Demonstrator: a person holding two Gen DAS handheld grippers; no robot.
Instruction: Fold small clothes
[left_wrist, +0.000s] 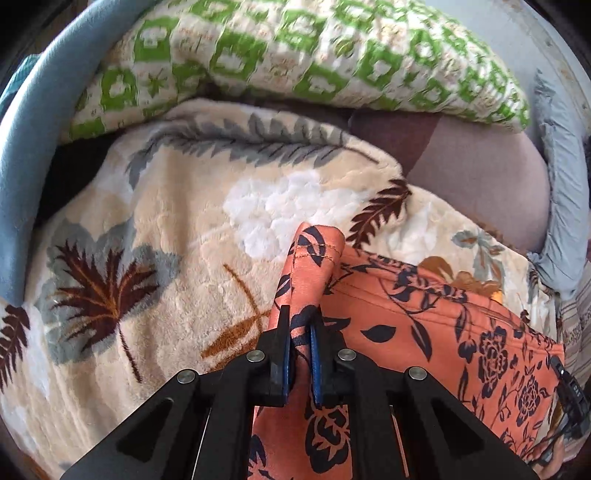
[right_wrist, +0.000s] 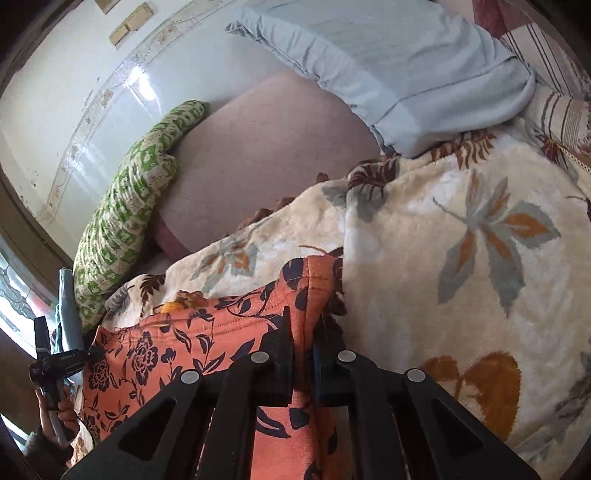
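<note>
On the leaf-print blanket (left_wrist: 177, 221), an orange floral garment (left_wrist: 424, 325) is held stretched.
Its long axis is spanned between the left gripper (left_wrist: 301, 321) and the right gripper (right_wrist: 301, 325), each clamped on one corner.

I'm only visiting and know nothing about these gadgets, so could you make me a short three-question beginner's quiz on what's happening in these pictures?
1. True or false: both grippers are clamped on the same piece of clothing.
2. What lies under the garment? A) a bare wooden table B) a cream plush blanket with a leaf pattern C) a steel tray
3. Fill in: the bundle at the blanket's far edge has a ___-and-white pattern.

Key
1. True. The left gripper and the right gripper each pinch an edge of the orange floral garment.
2. B, the cream leaf-pattern blanket.
3. Green, on the green-patterned bundle.
</note>
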